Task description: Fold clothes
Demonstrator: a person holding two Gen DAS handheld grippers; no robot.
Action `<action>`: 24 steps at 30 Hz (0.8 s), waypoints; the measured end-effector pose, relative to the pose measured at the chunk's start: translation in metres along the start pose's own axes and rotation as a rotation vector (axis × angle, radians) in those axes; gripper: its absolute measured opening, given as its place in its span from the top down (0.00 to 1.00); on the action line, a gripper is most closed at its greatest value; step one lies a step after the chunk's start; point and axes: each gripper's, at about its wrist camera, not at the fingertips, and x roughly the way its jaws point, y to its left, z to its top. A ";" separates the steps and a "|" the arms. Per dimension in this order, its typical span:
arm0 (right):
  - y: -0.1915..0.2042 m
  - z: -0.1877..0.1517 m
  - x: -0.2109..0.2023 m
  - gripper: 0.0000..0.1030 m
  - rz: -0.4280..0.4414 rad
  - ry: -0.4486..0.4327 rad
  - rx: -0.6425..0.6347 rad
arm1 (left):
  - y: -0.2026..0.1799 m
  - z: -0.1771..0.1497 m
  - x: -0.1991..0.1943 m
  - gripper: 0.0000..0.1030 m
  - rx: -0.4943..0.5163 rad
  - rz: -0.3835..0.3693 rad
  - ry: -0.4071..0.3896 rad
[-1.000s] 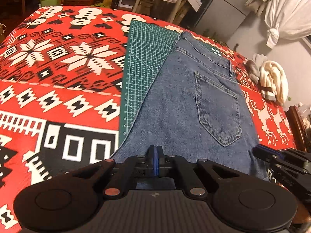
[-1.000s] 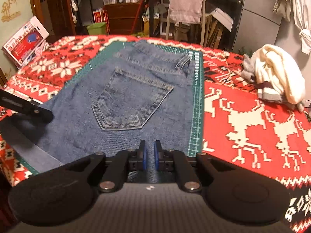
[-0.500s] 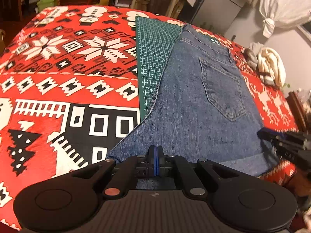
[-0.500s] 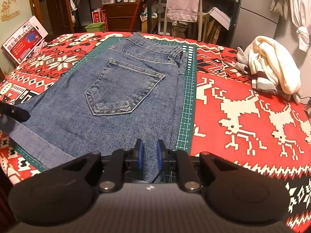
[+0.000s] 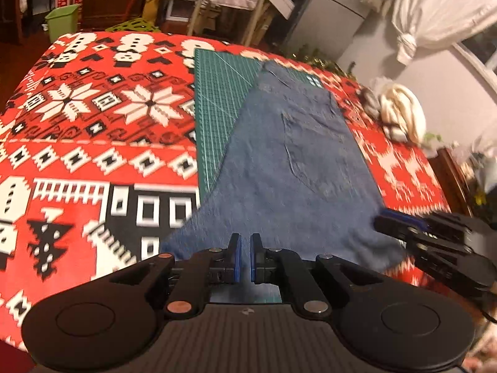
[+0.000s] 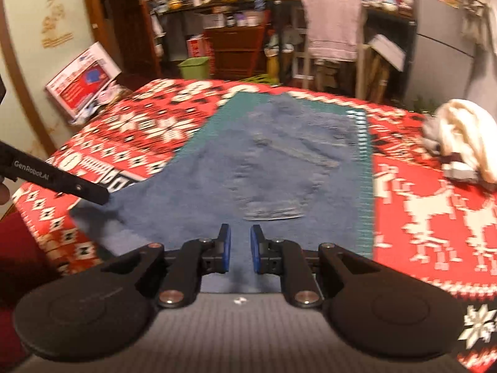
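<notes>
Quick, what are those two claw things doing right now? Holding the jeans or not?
Left gripper: open, holding nothing, above the near edge of the jeans.
Right gripper: open, holding nothing, also over the jeans.

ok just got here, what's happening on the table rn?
A person is folding clothes with two handheld grippers. Folded blue jeans lie back pocket up, partly on a green cutting mat and partly on the red patterned tablecloth. Left gripper and right gripper both sit at the near edge of the denim with jaws apart, holding nothing. A cream garment pile waits at the right side. The frames are motion-blurred, so fine detail is unclear.
</notes>
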 end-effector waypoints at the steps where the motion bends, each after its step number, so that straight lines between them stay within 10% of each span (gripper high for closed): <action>1: 0.006 -0.002 0.002 0.86 0.012 0.005 -0.008 | -0.001 -0.005 -0.001 0.96 0.008 0.007 0.007; 20: 0.051 -0.017 0.040 0.86 0.112 0.095 -0.093 | 0.025 -0.015 0.009 0.97 -0.113 0.061 -0.003; 24: 0.045 -0.014 0.036 0.79 0.107 0.077 -0.085 | 0.028 -0.019 -0.009 0.83 -0.122 0.063 -0.038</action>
